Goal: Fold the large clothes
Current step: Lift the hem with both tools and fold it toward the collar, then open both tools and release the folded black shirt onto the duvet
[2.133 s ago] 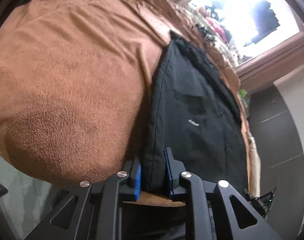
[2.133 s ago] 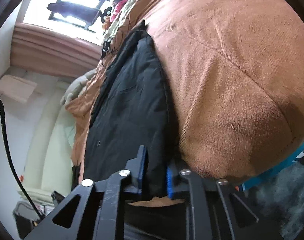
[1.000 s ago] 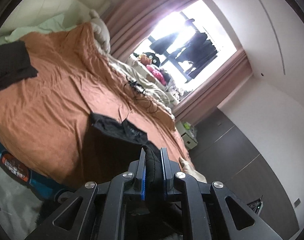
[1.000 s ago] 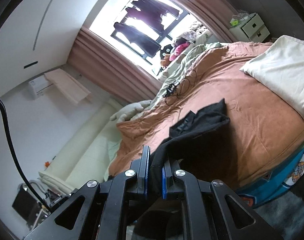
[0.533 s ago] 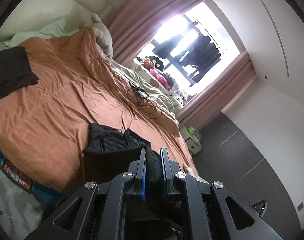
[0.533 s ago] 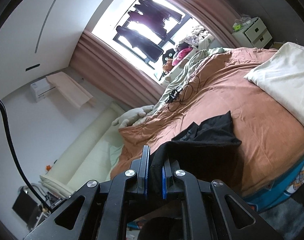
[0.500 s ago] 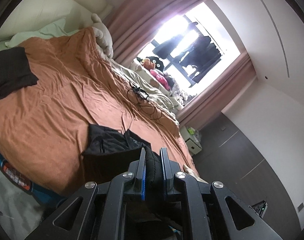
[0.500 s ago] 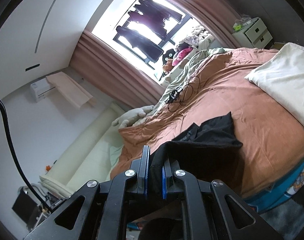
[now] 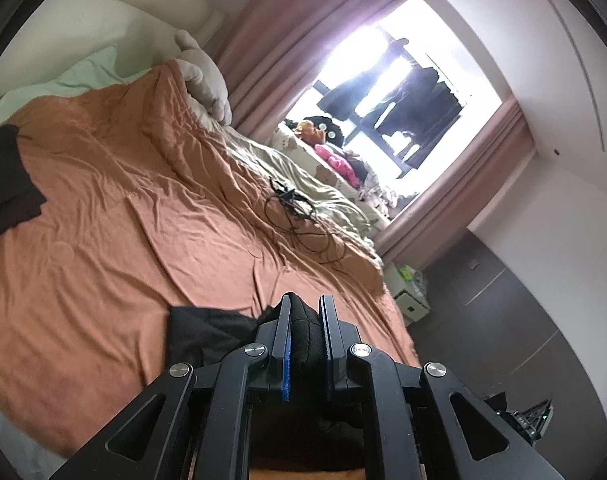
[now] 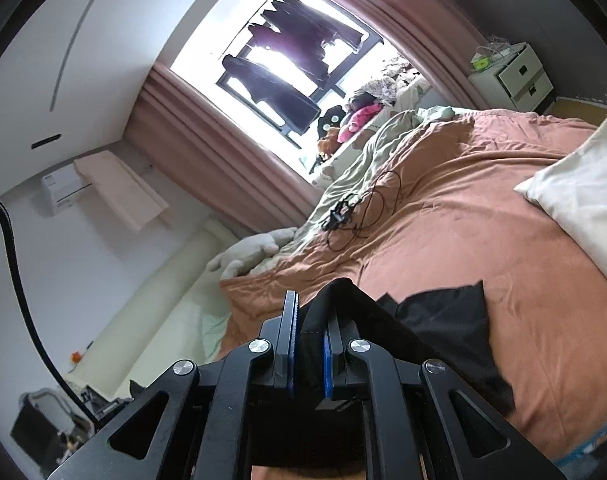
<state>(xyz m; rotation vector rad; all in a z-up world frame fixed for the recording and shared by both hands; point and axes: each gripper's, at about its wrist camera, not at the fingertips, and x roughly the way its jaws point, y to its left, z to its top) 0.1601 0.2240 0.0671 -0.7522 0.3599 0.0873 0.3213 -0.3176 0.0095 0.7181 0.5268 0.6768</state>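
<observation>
**Black garment lifted at two points over the bed**

Nearest, at the bottom centre of the left wrist view, the left gripper [image 9: 305, 344] had its jaws closed down on a thick bunched fold of the black garment [image 9: 207, 332], the cloth filling the narrow gap between the blue pads. In the right wrist view, same spot in the frame, the right gripper [image 10: 308, 346] held a thinner hem edge of the garment, jaws nearly together with cloth between them. Two separate holds on one edge: judged as a lift to let the garment hang and straighten before the fold is laid.

Just beyond the jaws, the rest of the garment trailed onto the orange bedspread [image 9: 103, 240]; in the right view it lay at lower right as a crumpled dark sheet, partly resting on the bed, not flat. Fold judged barely begun.

Mid-distance: a tangle of black cable [image 9: 299, 216] lay on the bedspread near centre frame, well apart from the garment. A cream pillow [image 10: 583, 200] sat at the right edge of the right view. Another dark cloth [image 9: 3, 184] lay at the far left edge of the left view.

Far: pink curtains [image 10: 207, 152] framed a bright window with dark clothes hanging [image 10: 291, 72], upper centre. A white nightstand [image 10: 515, 76] stood upper right.
</observation>
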